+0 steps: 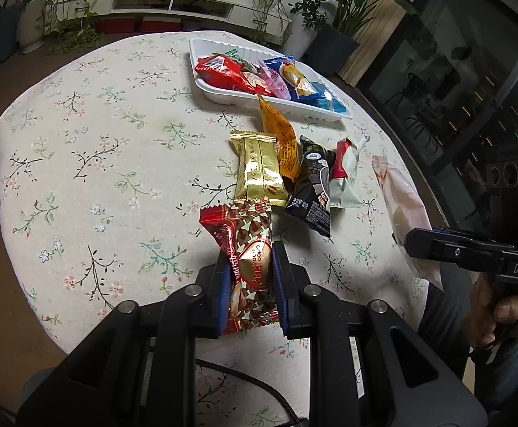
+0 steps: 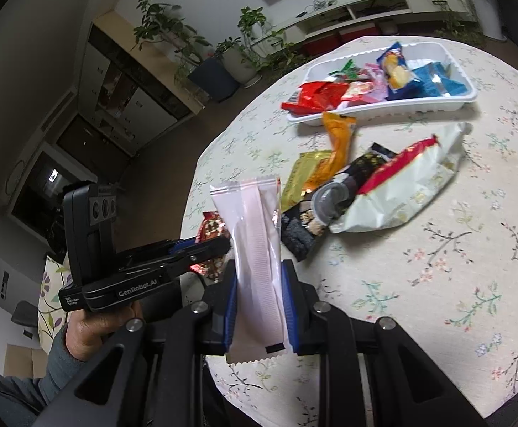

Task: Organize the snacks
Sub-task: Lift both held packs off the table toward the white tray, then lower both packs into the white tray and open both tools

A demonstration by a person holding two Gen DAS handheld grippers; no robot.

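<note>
One white plastic ribbed-rim tray sits on one round table under a floral cloth. Four loose snack packets lie on the cloth: one gold foil packet, one orange foil packet, one black packet and one white-and-red packet. Two more packets are off the cloth: one red-and-brown star-patterned packet and one pale pink translucent packet. The tray's wrapped snacks overlap too much to count; red, pink, yellow and blue wrappers show.
</note>
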